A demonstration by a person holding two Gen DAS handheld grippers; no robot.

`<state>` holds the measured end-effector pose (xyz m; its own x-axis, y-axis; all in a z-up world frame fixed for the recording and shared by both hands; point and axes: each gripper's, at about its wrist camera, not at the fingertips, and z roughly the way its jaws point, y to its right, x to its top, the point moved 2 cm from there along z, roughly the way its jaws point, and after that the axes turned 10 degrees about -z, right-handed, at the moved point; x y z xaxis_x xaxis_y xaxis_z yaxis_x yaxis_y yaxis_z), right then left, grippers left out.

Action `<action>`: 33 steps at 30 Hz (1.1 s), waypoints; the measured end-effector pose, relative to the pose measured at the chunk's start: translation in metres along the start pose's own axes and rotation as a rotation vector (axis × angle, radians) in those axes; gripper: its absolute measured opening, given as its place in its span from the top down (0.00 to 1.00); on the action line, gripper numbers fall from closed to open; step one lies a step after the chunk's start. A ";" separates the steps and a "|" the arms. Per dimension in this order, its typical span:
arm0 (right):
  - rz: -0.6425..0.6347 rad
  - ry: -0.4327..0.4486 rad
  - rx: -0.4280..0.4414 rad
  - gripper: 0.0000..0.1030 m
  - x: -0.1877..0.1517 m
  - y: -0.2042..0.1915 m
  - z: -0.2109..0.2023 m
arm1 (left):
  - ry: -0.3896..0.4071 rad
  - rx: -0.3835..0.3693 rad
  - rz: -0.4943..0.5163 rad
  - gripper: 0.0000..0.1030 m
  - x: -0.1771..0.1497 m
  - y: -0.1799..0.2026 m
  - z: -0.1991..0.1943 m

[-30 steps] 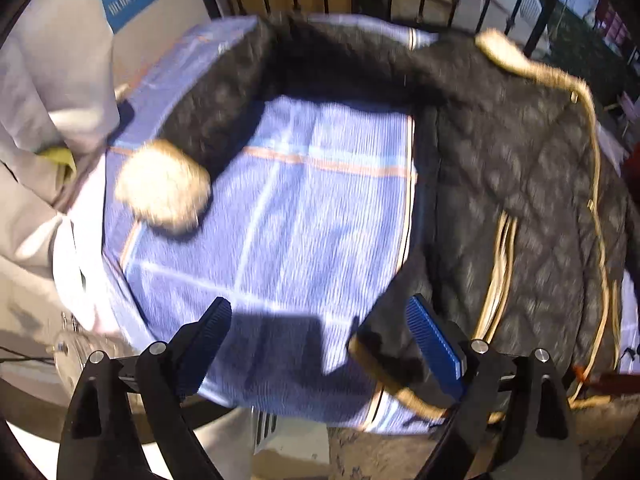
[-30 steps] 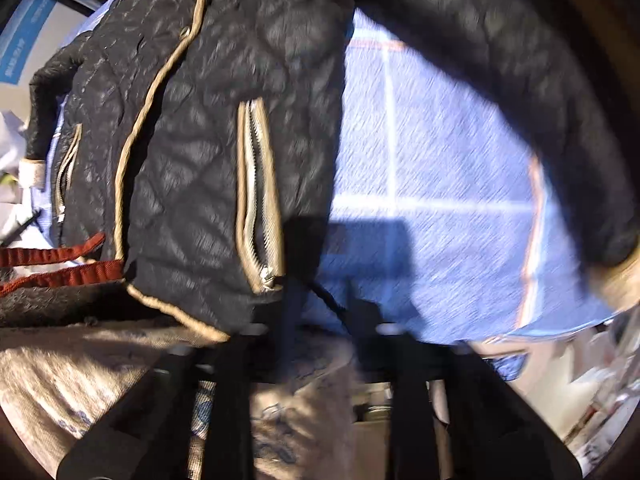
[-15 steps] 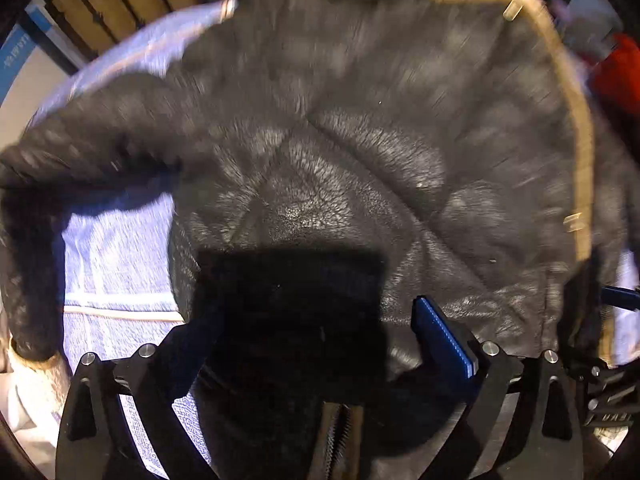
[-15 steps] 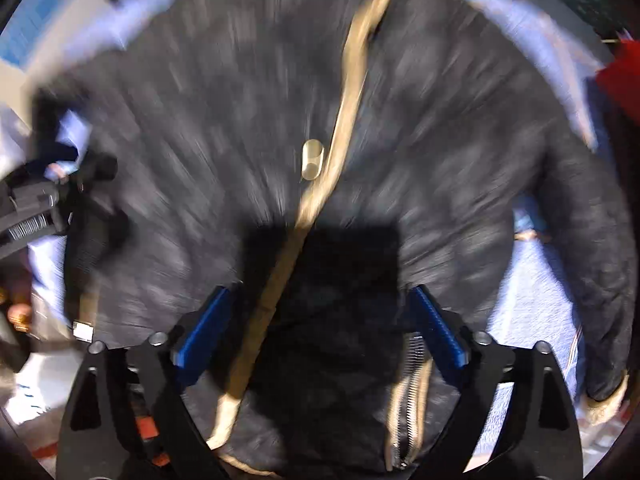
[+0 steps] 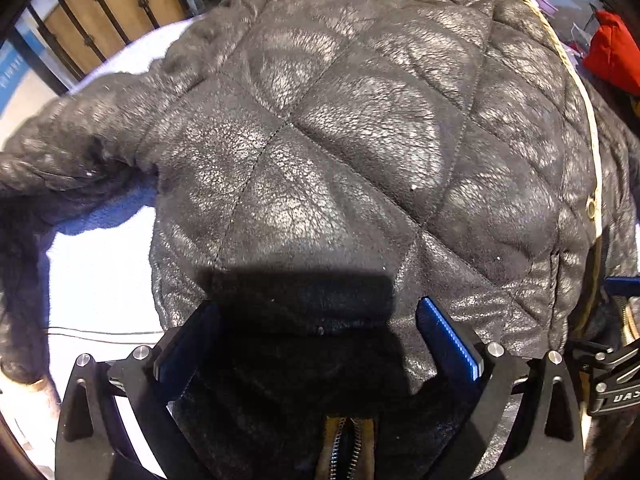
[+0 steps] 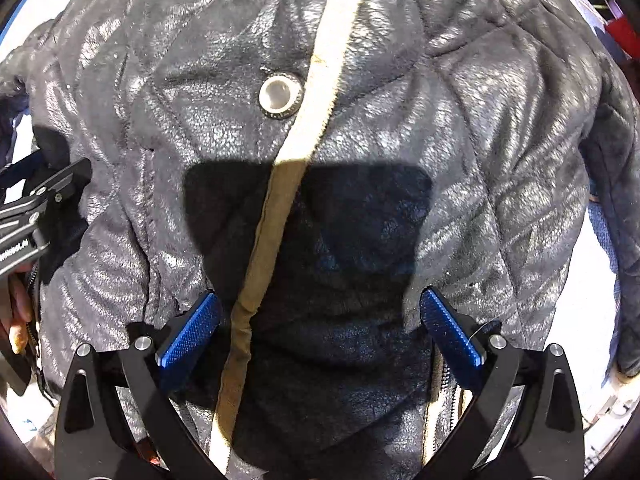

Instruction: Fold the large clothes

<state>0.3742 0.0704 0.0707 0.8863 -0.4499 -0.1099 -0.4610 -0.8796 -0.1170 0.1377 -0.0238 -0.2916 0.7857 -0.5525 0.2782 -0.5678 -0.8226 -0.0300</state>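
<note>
A black quilted jacket (image 5: 360, 140) with tan trim lies spread front-up on a blue checked cloth (image 5: 100, 280). It fills the left wrist view, one sleeve (image 5: 52, 160) reaching left. My left gripper (image 5: 318, 340) is open, close above the jacket's front near a pocket zip (image 5: 344, 440). In the right wrist view the jacket (image 6: 480, 140) shows its tan front edge (image 6: 320, 80) and a metal snap (image 6: 279, 95). My right gripper (image 6: 320, 332) is open just above that edge. Neither holds anything.
A red item (image 5: 612, 52) lies at the far right. A fence of dark bars (image 5: 100, 20) with wooden panels stands behind. The other gripper's frame shows at the right edge (image 5: 612, 380) and at the left edge (image 6: 36, 216), with a hand beside it.
Both grippers swung from the jacket's lower hem up over its chest and dropped closer to it. The right gripper, shut one second ago, has opened. The jacket lies flat.
</note>
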 end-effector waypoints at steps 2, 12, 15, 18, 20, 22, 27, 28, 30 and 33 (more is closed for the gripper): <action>-0.006 0.004 -0.011 0.04 0.004 -0.002 0.001 | 0.012 0.038 0.024 0.05 -0.006 0.008 -0.002; 0.098 0.151 0.117 0.06 -0.005 0.029 -0.043 | 0.045 0.141 -0.017 0.06 0.001 0.031 -0.053; 0.331 0.290 0.182 0.06 -0.020 0.091 -0.075 | 0.060 0.121 0.000 0.06 -0.008 0.047 -0.066; 0.705 0.363 0.219 0.06 -0.059 0.180 -0.083 | 0.051 0.103 0.062 0.06 -0.018 0.053 -0.073; 0.997 0.405 0.250 0.06 -0.107 0.240 -0.080 | 0.059 0.102 0.112 0.06 -0.020 0.064 -0.074; 1.187 0.421 0.260 0.07 -0.147 0.283 -0.075 | 0.067 0.097 0.137 0.06 -0.028 0.067 -0.086; 1.491 0.441 0.268 0.17 -0.241 0.354 -0.061 | 0.064 0.085 0.154 0.06 -0.030 0.076 -0.095; 1.525 0.467 0.254 0.17 -0.251 0.355 -0.059 | 0.062 0.087 0.157 0.06 -0.030 0.078 -0.095; 1.597 0.524 0.256 0.17 -0.271 0.368 -0.061 | 0.054 0.084 0.161 0.06 -0.029 0.077 -0.093; 1.729 0.548 0.290 0.17 -0.295 0.387 -0.050 | 0.045 0.088 0.172 0.06 -0.029 0.078 -0.091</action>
<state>-0.0637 -0.1446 0.1073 -0.6471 -0.7623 0.0109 -0.7048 0.5928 -0.3897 0.0479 -0.0597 -0.2146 0.6658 -0.6813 0.3043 -0.6679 -0.7260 -0.1640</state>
